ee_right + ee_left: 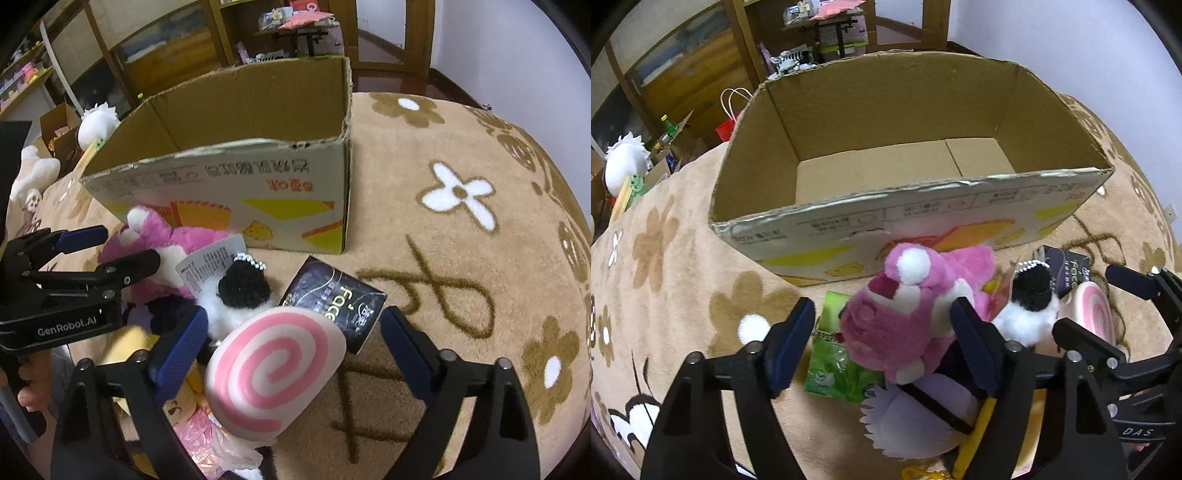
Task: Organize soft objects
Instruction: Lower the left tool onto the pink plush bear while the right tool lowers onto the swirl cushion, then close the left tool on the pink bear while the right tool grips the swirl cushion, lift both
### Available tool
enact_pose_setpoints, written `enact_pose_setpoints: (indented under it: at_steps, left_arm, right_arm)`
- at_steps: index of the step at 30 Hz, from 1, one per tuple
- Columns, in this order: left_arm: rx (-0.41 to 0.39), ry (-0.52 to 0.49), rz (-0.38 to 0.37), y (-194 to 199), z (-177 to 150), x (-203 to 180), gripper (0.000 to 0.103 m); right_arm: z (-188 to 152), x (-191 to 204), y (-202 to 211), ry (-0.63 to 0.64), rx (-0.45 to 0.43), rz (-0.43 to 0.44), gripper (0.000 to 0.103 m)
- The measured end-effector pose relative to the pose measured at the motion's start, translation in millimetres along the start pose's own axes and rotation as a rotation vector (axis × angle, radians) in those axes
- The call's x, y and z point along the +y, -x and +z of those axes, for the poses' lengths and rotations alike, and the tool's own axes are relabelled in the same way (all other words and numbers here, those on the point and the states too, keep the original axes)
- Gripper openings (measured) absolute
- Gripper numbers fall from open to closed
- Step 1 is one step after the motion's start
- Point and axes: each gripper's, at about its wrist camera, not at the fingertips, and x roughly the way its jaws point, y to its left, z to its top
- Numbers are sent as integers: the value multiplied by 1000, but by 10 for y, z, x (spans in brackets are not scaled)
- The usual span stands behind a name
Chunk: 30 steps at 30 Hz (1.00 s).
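An open, empty cardboard box [827, 225] [221, 184] stands on a beige flowered blanket. In front of it lies a heap of soft toys. My left gripper [882, 339] is open around a pink plush bear [905, 314] [173, 240], jaws on either side, not closed. My right gripper [291, 343] is open around a pink-and-white swirl cushion [273, 373] [1097, 314]. A black-and-white fluffy toy [1030, 302] [240, 291] lies between them. A lavender plush [916, 417] lies under the bear.
A green packet [831, 358] lies left of the bear. A black tissue pack [332, 302] [1067, 269] lies beside the swirl cushion. A yellow doll [177, 402] and pink wrapper lie under the right gripper. Shelves, boxes and a white plush [624, 162] stand beyond the blanket's edge.
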Motion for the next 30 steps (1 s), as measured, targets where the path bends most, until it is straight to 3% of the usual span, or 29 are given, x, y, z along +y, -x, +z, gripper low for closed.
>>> enact_pose_setpoints:
  at_steps: [3, 10, 13, 15, 18, 30]
  left_arm:
    - [5, -13, -19, -21, -20, -46, 61]
    - [8, 9, -33, -30, -29, -22, 58]
    - [2, 21, -38, -7, -33, 0, 53]
    - [0, 37, -52, 0, -30, 31, 46]
    - [-3, 54, -62, 16, -38, 58, 41]
    - [-31, 53, -88, 133, -70, 86, 36]
  right_arm:
    - [-14, -17, 3, -9, 10, 2, 94]
    - [-54, -53, -2, -29, 40, 11, 92]
    - [-81, -61, 21, -42, 51, 30, 85]
    - [-96, -65, 38, -46, 57, 49, 72]
    - [-105, -62, 63, -49, 56, 54, 64]
    - [-118, -69, 154, -54, 22, 61, 38]
